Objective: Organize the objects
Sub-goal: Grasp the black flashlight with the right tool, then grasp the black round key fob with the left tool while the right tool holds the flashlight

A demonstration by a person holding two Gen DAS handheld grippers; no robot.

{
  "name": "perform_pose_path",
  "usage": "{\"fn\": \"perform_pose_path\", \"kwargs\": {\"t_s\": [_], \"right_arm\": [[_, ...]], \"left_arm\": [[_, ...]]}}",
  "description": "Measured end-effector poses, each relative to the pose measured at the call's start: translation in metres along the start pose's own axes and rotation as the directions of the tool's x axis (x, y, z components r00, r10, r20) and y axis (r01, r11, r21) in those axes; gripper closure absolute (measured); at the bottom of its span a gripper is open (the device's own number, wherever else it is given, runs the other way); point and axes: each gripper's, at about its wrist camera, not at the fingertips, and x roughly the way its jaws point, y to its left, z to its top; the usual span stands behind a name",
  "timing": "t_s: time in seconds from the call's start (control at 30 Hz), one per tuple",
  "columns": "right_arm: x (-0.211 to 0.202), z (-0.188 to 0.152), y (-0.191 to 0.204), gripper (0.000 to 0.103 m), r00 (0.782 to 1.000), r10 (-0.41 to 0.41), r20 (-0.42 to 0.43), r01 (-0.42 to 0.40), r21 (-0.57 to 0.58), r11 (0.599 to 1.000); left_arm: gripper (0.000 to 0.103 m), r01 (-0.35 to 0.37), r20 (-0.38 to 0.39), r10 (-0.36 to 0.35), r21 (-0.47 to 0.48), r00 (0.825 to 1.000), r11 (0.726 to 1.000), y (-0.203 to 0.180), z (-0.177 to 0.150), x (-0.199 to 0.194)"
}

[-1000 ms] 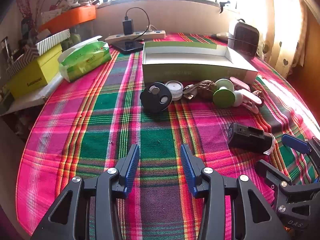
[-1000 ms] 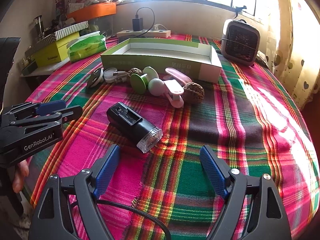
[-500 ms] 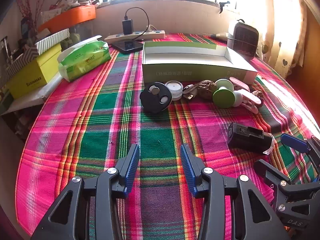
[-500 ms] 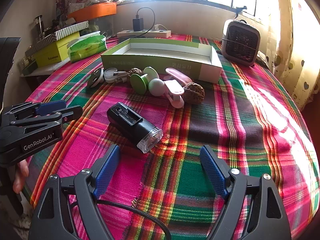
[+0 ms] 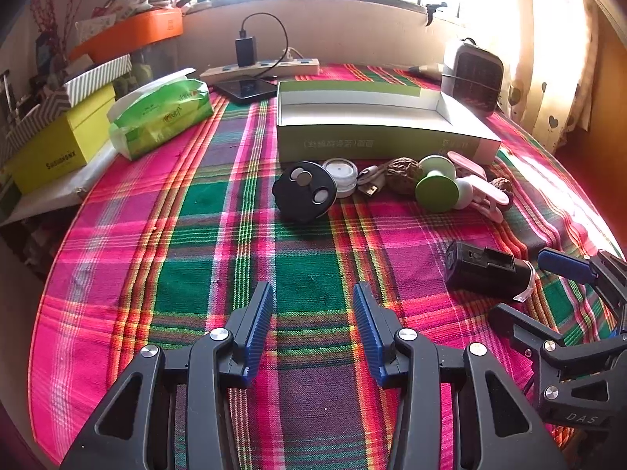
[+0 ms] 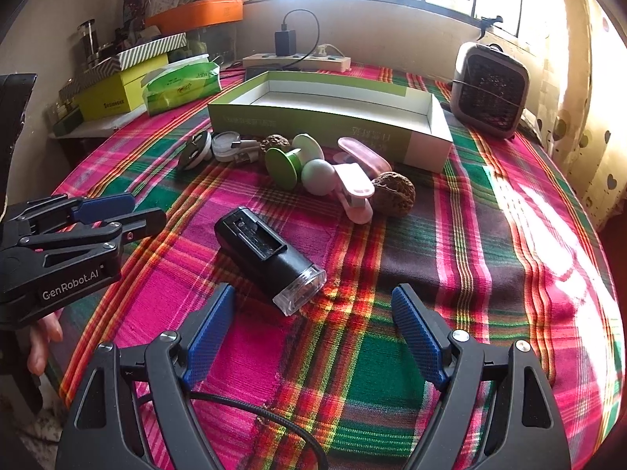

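Left claw (image 5: 313, 327): spread, empty, over the plaid bench (image 5: 203, 243).
Black disc (image 5: 305, 191): ahead of the left claw, touching a small white jar (image 5: 340, 171).
Green box (image 6: 333, 115): open, beyond the row of small items.
Black lamp (image 6: 270, 256): lying just ahead of the right claw, lens towards it.
Right claw (image 6: 313, 327): spread wide, empty.
Walnut (image 6: 393, 193): ahead of the right claw, beside the pink clip (image 6: 354, 188).

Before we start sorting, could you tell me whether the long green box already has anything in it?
Empty. The green box lies open-topped, and both views show only its bare white floor and walls.
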Motion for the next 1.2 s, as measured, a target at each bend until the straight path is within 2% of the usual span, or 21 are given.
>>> {"fn": "perform_pose_path", "kwargs": {"t_s": [0.3,0.57,0.83,1.2], "right_arm": [[0.007,0.013,0.012,0.022,1.0,0.025,-0.009,-0.025,-0.107,0.994],[0.013,0.02,0.019,0.041,0.998,0.059,-0.016,-0.061,-0.157,0.986],[0.017,0.025,0.018,0.073,0.996,0.084,-0.018,-0.086,-0.123,0.989],[0.025,0.037,0.011,0.074,0.996,0.086,-0.008,-0.086,-0.004,0.996]], "left_arm": [[0.063,0.03,-0.004,-0.03,-0.014,1.0,0.999,0.008,0.003,0.002],[0.063,0.04,-0.006,-0.04,-0.018,0.999,0.999,0.01,0.004,0.003],[0.063,0.051,-0.004,-0.051,-0.014,0.999,0.999,0.012,0.007,0.004],[0.063,0.08,-0.01,-0.08,-0.015,0.997,0.997,0.022,0.02,0.011]]}}
